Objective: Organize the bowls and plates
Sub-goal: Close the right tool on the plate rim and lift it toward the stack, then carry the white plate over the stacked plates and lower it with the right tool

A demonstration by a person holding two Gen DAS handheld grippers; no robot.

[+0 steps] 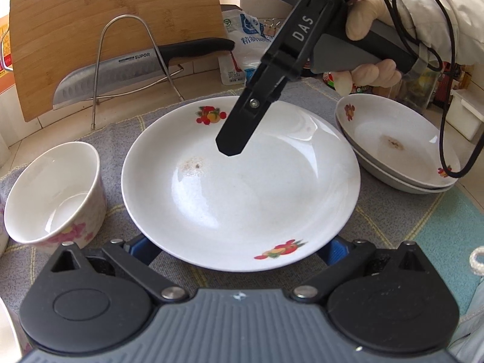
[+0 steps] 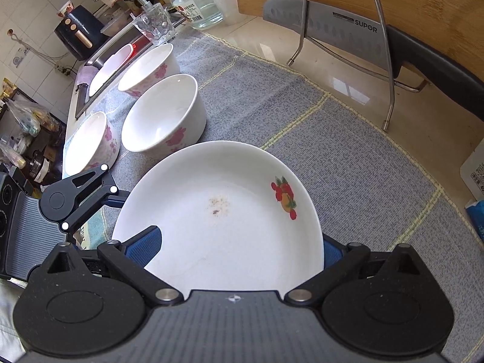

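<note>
A white plate with fruit prints [image 1: 242, 187] lies on the grey mat; it also shows in the right wrist view [image 2: 224, 217]. My left gripper [image 1: 239, 251] is open, its blue pads [image 1: 145, 249] under the plate's near rim at both sides. My right gripper [image 2: 239, 248] is open above the plate, one blue pad [image 2: 145, 246] over its rim, the other [image 2: 331, 255] behind its right edge. In the left view it [image 1: 231, 148] hangs over the plate's centre. Two stacked plates [image 1: 399, 148] sit to the right. A floral bowl [image 1: 54, 193] stands left of the plate.
Three floral bowls [image 2: 163, 115] [image 2: 148, 69] [image 2: 90, 142] stand on the mat beside a sink [image 2: 109, 66]. A wire rack [image 1: 133, 66] holds a knife [image 1: 99, 81] against a wooden cutting board [image 1: 115, 24]. A glass [image 2: 154, 24] and a jar [image 2: 193, 3] stand behind.
</note>
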